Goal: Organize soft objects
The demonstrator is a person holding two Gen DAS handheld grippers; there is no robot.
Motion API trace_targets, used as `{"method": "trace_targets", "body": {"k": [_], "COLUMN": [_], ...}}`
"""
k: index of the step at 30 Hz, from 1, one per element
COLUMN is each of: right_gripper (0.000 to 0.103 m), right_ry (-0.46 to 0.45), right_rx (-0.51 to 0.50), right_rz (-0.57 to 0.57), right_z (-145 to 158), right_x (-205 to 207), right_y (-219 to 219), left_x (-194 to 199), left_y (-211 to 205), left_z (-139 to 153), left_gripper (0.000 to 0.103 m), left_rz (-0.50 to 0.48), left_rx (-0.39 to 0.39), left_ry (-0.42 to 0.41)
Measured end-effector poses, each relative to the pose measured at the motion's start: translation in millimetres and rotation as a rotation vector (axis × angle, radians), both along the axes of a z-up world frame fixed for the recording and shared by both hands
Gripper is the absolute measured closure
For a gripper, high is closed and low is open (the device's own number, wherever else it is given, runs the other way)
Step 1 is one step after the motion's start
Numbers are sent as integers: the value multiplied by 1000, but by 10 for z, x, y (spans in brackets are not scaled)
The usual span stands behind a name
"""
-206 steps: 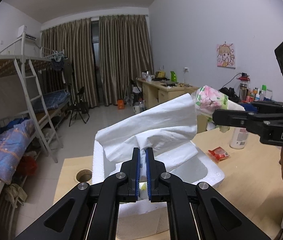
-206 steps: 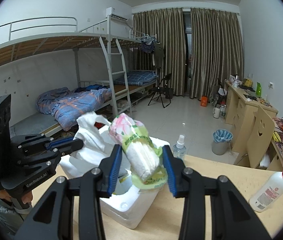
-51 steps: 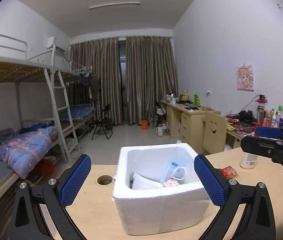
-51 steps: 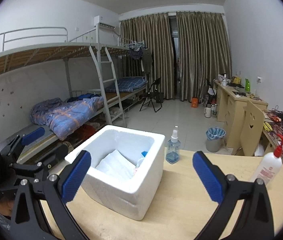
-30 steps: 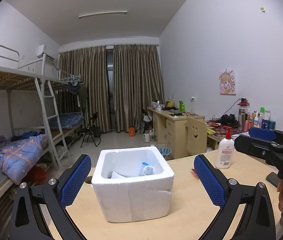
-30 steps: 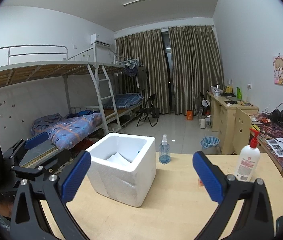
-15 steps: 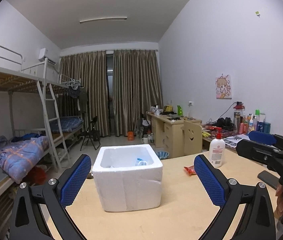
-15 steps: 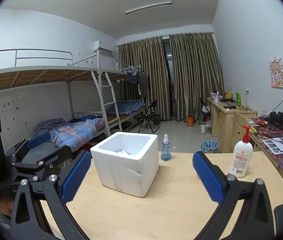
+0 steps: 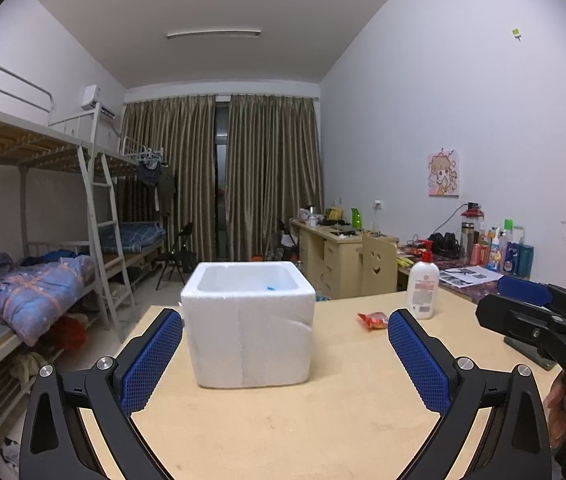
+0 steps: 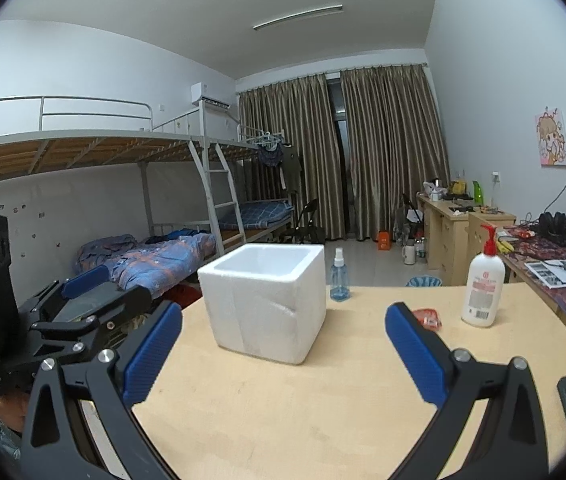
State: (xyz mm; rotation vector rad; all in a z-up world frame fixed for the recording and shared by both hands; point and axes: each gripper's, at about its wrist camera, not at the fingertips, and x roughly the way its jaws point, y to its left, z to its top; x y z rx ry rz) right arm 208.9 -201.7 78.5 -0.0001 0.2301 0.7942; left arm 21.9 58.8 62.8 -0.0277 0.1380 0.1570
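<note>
A white foam box [image 9: 249, 328] [image 10: 267, 300] stands upright on the wooden table [image 9: 323, 420], seen from low and from the side. Only a speck of blue shows above its rim; the soft things inside are hidden. My left gripper [image 9: 285, 364] is open, held back from the box with nothing between its blue pads. My right gripper [image 10: 283, 360] is open too, empty, and back from the box. Each gripper appears in the other's view: the right gripper [image 9: 531, 312] at the right edge, the left gripper [image 10: 83, 300] at the left edge.
A white lotion bottle with a red pump [image 9: 423, 286] [image 10: 483, 284] and a small red packet [image 9: 373, 319] [image 10: 427, 316] are right of the box. A blue spray bottle [image 10: 339, 276] stands behind it. A bunk bed [image 10: 143, 200] lines the left wall, desks [image 9: 339, 256] the right.
Both grippers, open and empty, have drawn back and sunk lower, so the box looks smaller and its contents have dropped out of sight. Earlier they held a white bag and a tissue pack over the box.
</note>
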Motion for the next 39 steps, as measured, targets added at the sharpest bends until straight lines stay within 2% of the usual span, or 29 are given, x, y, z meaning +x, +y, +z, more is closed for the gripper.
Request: {"method": "trace_targets", "body": {"k": [14,26,39], "right_gripper": [0,0,0], "right_ry": [32,37,44], "right_rx": [5,-27,-53], "right_rz": [3,3,17], "right_z": [-278,-306,-328], "right_x": [-125,-117,-150], "right_y": [-147,-92,-1], "left_x": [-62,30,-1], "left_y": [-119,0,-13], "left_z": [-266,-364,-392], "left_gripper": [0,0,0], "left_rz": [9,66,64], "left_rx": [-5,-30,-22], "left_ry": [33,91,85]}}
